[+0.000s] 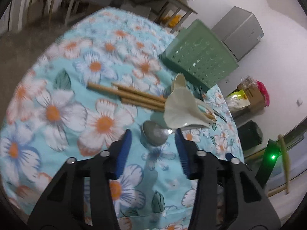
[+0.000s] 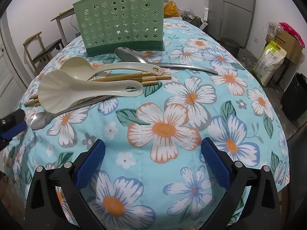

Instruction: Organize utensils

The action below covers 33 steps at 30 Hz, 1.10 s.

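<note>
We see the tabletop (image 2: pixel 172 99) under a flowered cloth, with much bare cloth on the near side. The green utensil holder (image 2: pixel 122 19) stands upright near the far edge. Just before it lie two cream ladles (image 2: pixel 76 94), wooden chopsticks (image 2: pixel 134 77) and two steel spoons (image 2: pixel 40 121). Our left gripper (image 1: pixel 153 134), jaws apart and empty, hangs over one spoon's bowl. Our right gripper (image 2: pixel 153 149) is spread wide over bare cloth, well apart from the utensils.
</note>
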Tool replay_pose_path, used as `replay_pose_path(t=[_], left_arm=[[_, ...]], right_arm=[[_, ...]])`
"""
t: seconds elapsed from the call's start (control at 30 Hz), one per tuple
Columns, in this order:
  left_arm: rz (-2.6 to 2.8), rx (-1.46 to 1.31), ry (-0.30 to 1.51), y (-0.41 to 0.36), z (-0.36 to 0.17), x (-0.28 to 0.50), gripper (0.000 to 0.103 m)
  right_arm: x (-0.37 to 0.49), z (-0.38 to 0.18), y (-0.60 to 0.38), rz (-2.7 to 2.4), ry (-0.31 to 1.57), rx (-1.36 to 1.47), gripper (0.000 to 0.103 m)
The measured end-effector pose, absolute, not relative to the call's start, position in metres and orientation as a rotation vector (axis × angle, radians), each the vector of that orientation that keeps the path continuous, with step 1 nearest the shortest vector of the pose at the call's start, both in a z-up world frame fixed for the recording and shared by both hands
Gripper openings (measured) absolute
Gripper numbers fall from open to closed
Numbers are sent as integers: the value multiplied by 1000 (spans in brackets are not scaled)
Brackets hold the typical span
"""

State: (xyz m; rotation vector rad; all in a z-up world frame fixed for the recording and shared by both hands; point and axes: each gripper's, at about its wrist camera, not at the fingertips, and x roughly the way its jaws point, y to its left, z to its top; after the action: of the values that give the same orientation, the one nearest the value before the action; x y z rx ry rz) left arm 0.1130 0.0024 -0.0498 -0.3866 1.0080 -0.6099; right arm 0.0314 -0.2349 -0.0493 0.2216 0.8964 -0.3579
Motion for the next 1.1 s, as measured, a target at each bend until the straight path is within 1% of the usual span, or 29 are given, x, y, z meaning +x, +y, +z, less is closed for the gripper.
replay_pose_path(t=[0.03,0.1,0.17,0.3,0.37,0.43,0.6,0.67,0.9,1.1], left_arm=[[-619,-403,1029,3,-53,115,34],[-635,-444,1058,5,-60,118,33],[-658,-498,1090,4,-69,121,29],[-676,-591,1103,2,-82,132,26],[-682,-627,1113,2,-84,136,21],[-685,-648,1117,1,-87,139,17],[-669,-655,1107,-5,-89,142,12],[-647,-616,1094,-8,-87,140,6],[-608,-513,1054,-15,-74,130,6],[-596,-508,1026,16,-67,115,5]], right_arm=[[31,-49,-235,-358,895,218,98],[31,-50,-234,-356,892,217,98],[31,-50,-235,-353,888,217,98],[31,-50,-235,-350,885,214,98],[31,-50,-235,-345,883,216,98],[30,-50,-235,-344,875,215,98],[28,-50,-235,-339,858,214,98],[27,-50,-235,-335,855,216,98],[18,-51,-234,-286,826,176,98],[12,-44,-240,-279,861,179,98]])
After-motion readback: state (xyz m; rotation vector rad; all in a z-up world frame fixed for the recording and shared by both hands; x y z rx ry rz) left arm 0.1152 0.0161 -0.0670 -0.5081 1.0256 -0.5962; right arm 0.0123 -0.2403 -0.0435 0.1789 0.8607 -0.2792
